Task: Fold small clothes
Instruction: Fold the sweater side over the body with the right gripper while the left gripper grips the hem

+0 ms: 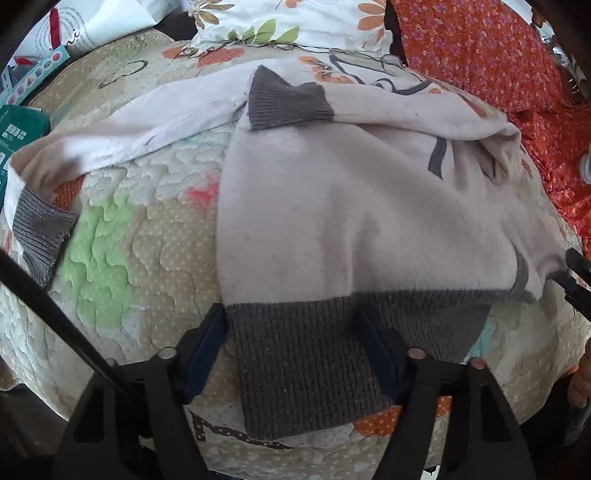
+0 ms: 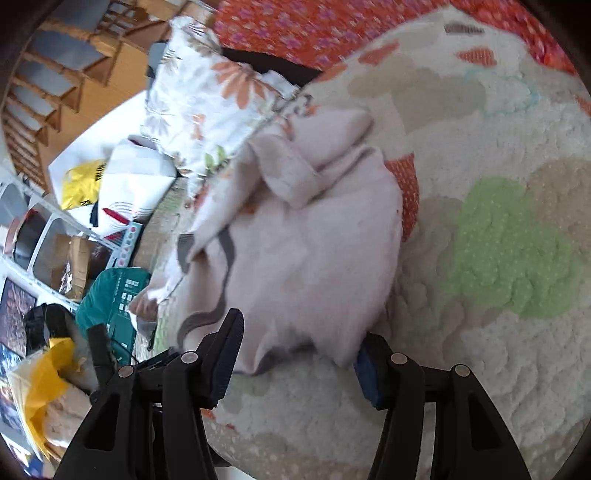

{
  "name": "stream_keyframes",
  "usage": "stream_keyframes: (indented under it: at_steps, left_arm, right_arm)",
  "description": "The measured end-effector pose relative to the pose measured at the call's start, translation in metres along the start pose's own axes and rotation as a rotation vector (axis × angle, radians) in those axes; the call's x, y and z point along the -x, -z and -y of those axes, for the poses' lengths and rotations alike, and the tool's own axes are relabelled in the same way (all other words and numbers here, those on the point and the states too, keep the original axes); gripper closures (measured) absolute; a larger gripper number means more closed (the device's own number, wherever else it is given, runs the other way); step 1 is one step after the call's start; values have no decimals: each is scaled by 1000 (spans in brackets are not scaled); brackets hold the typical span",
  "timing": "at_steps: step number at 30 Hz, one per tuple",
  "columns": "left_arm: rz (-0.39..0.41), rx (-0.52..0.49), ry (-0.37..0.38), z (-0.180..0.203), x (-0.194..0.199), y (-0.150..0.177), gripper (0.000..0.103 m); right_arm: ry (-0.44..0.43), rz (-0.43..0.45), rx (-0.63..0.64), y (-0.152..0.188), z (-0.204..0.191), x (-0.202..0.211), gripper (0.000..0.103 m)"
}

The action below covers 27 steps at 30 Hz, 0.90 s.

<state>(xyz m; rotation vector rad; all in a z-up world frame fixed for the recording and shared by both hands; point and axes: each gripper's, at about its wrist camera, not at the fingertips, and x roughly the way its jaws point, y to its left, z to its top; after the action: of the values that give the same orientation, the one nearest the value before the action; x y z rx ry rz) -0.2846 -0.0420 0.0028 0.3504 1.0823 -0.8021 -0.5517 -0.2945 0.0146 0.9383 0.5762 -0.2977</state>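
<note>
A small pale pink sweater (image 1: pixel 369 192) with grey ribbed hem (image 1: pixel 314 362) and cuffs lies on a quilted patchwork bedspread (image 1: pixel 140 229). One sleeve (image 1: pixel 110 136) stretches out to the left, ending in a grey cuff (image 1: pixel 37 236). The other cuff (image 1: pixel 288 99) is folded onto the body. My left gripper (image 1: pixel 295 347) is open, its fingers either side of the grey hem. My right gripper (image 2: pixel 299 354) is open at the sweater's (image 2: pixel 303 258) bunched edge; its tip shows in the left wrist view (image 1: pixel 576 273).
A floral pillow (image 1: pixel 295 26) and an orange flowered cloth (image 1: pixel 498 55) lie at the bed's far side. A teal box (image 2: pixel 110 299), bags and shelves stand beside the bed on the left in the right wrist view. A wooden staircase (image 2: pixel 44 74) rises behind.
</note>
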Motion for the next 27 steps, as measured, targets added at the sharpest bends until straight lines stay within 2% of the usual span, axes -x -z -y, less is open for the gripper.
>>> stream_keyframes:
  at_steps: [2, 3, 9, 10, 12, 13, 14, 15, 16, 18, 19, 24, 26, 27]
  left_arm:
    - [2, 41, 35, -8, 2, 1, 35]
    - [3, 54, 49, -10, 3, 1, 35]
    - [17, 41, 58, -9, 4, 7, 35]
    - [20, 36, 53, -7, 3, 7, 36]
    - [32, 20, 30, 0, 2, 5, 49]
    - [36, 9, 22, 2, 1, 4, 67]
    - [37, -1, 19, 5, 1, 2, 81]
    - [39, -3, 26, 6, 2, -1, 91]
    - [35, 3, 51, 4, 5, -5, 94]
    - [22, 45, 124, -5, 18, -10, 94]
    - [30, 50, 134, -8, 26, -11, 95]
    - [26, 59, 193, -27, 77, 7, 95]
    - [6, 60, 196, -32, 85, 23, 95]
    - [-16, 63, 191, -34, 83, 32, 95]
  right_arm:
    - [10, 5, 50, 5, -10, 8, 41]
    - [54, 1, 98, 8, -17, 10, 41]
    - [479, -83, 406, 37, -37, -19, 42]
    - [512, -87, 425, 37, -36, -27, 42]
    - [541, -32, 449, 30, -39, -38, 41]
    - [532, -14, 440, 25, -41, -43, 41]
    - [496, 0, 407, 16, -42, -49, 49]
    - [460, 10, 365, 10, -41, -50, 60]
    - [419, 11, 310, 4, -39, -52, 91]
    - [267, -25, 143, -6, -29, -46, 92]
    - [215, -33, 89, -8, -28, -41, 92]
    - [29, -129, -16, 11, -31, 21, 92]
    - [17, -162, -17, 27, -32, 40, 92]
    - [50, -182, -1, 37, -33, 46, 92]
